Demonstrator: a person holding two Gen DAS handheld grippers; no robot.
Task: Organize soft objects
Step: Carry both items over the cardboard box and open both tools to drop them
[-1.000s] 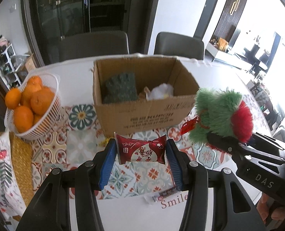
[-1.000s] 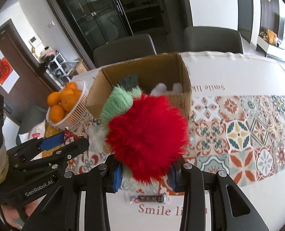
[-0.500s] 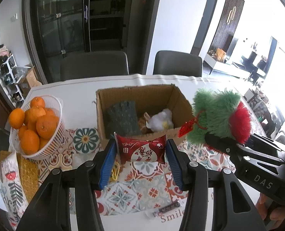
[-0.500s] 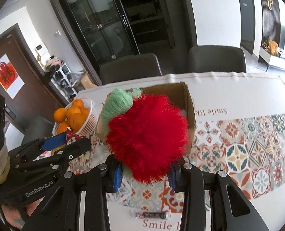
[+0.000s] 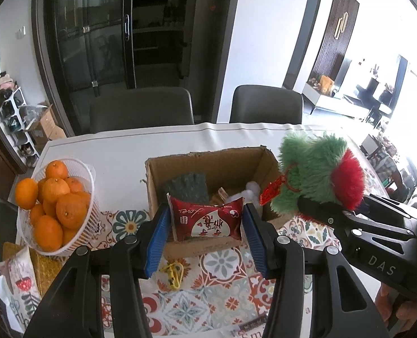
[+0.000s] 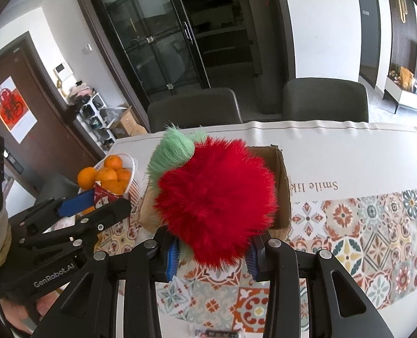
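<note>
Task partway, by the look of it: cardboard box (image 5: 208,242) already holds a dark green textured pad (image 5: 186,187), something white and fluffy (image 5: 252,190) and a brownish item I can't identify. Two soft things are not in yet, both in your grippers above the table. Your left gripper (image 5: 205,236) is clamped on a red snack packet (image 5: 205,219), puffy, crinkled foil, printed label, hanging over the box's near wall. Your right gripper (image 6: 212,255) is closed on a furry plush toy (image 6: 214,208), red ball with green tuft, small red tag, hovering at the box's right end. Left to do: drop both in. Yellow clip (image 5: 174,274) and a small wrapped bar (image 6: 214,333) lie on the patterned tablecloth (image 6: 349,239), can't tell if they count
</note>
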